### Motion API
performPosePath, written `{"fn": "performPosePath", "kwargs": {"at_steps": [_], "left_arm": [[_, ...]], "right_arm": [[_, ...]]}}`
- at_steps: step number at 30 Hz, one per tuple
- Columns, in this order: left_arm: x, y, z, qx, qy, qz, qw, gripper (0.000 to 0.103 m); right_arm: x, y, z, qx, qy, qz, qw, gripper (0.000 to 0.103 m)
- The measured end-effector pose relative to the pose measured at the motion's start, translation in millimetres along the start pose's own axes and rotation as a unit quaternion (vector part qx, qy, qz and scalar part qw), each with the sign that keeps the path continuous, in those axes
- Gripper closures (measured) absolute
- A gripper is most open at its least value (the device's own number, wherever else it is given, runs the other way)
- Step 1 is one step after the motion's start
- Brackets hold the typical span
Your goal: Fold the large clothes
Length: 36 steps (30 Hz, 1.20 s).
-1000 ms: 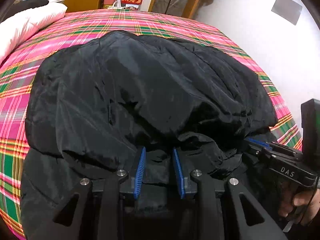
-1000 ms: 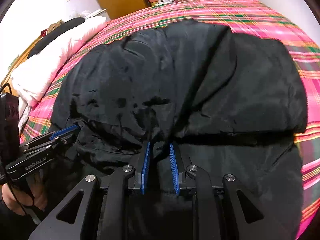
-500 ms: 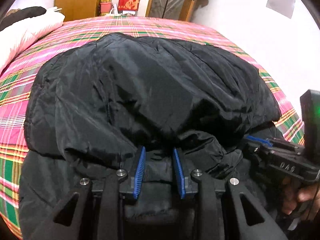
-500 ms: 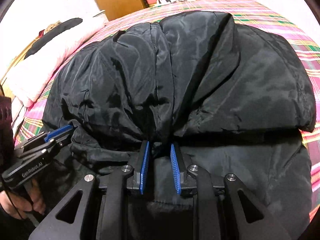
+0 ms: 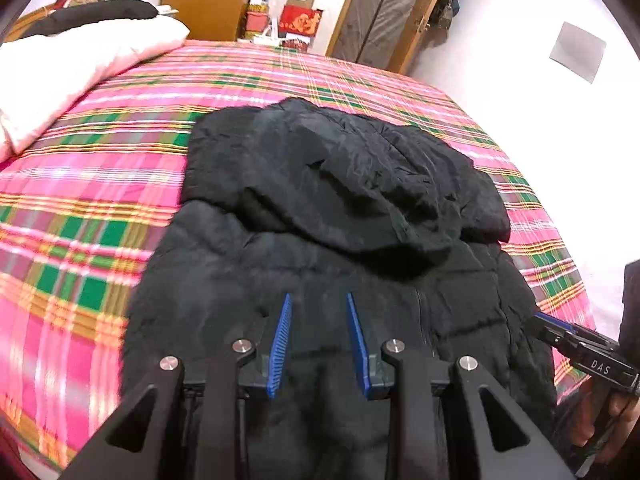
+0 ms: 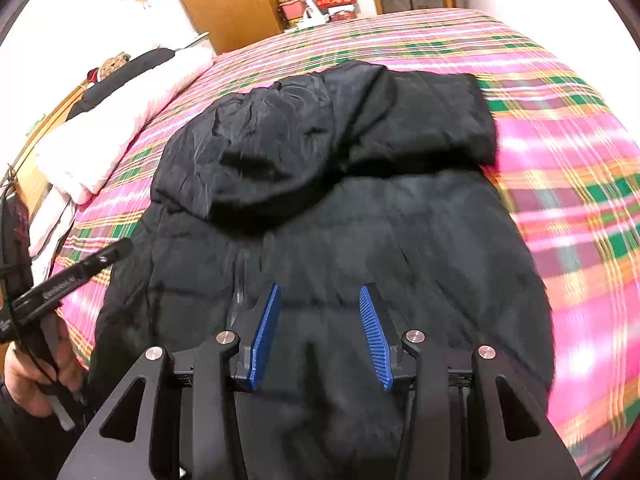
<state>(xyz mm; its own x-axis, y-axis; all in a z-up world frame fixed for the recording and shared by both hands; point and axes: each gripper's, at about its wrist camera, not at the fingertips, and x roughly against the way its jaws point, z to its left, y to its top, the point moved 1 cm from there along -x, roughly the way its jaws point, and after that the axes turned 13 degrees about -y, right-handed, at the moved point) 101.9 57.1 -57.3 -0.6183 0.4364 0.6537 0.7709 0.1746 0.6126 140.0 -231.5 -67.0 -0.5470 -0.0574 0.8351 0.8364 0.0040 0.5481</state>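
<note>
Plaid bed [image 5: 100, 208] | black coat [image 5: 340, 208] beyond both open tongs [image 5: 318, 344]

The black coat [image 5: 340, 240] has been let go by both the left gripper [image 5: 319, 344] and right gripper [image 6: 318, 334], whose jaws have just been opening, and now lies folded on the plaid bed [image 5: 100, 200].

The coat [image 5: 340, 240] is showing as black padded cloth with a faint sheen, creased and quilted, and it is lying on a woven plaid sheet [image 5: 100, 208] that is looking matt. The left gripper [image 5: 319, 344] and right gripper [image 6: 320, 332] are showing matt black plastic arms, bright metal bolt heads and 2 ribbed blue pads [image 6: 264, 336] each. The quilt [image 5: 68, 68] is looking like soft pale cloth, and the wardrobe [image 6: 224, 0] is showing smooth brown wood.
</note>
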Motion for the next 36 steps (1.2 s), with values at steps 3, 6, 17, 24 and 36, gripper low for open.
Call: {"fn": "performPosePath", "kwargs": {"at_steps": [3, 6, 17, 24, 36], "left_arm": [[19.6, -8.3, 2.7, -0.006, 0.014, -0.009, 0.9998, 0.073], [32.9, -17.6, 3.5, -0.010, 0.026, -0.012, 0.9996, 0.073], [49.2, -45.0, 2.4, -0.024, 0.046, -0.005, 0.9987, 0.073], [48.0, -50.2, 19.2, -0.007, 0.058, -0.002, 0.9983, 0.073], [35.9, -50.9, 91.7, 0.080, 0.094, 0.015, 0.9923, 0.067]], "right_arm": [[11.8, -19.4, -11.3, -0.011, -0.010, 0.007, 1.000, 0.061], [17.0, -33.7, -16.0, -0.014, -0.023, 0.012, 1.000, 0.061], [30.4, -49.1, -20.4, -0.034, -0.033, 0.004, 0.999, 0.045], [25.9, -49.2, -34.1, -0.062, -0.052, 0.012, 0.997, 0.045], [-4.1, -41.7, -104.0, -0.185, -0.086, 0.054, 0.977, 0.030]]}}
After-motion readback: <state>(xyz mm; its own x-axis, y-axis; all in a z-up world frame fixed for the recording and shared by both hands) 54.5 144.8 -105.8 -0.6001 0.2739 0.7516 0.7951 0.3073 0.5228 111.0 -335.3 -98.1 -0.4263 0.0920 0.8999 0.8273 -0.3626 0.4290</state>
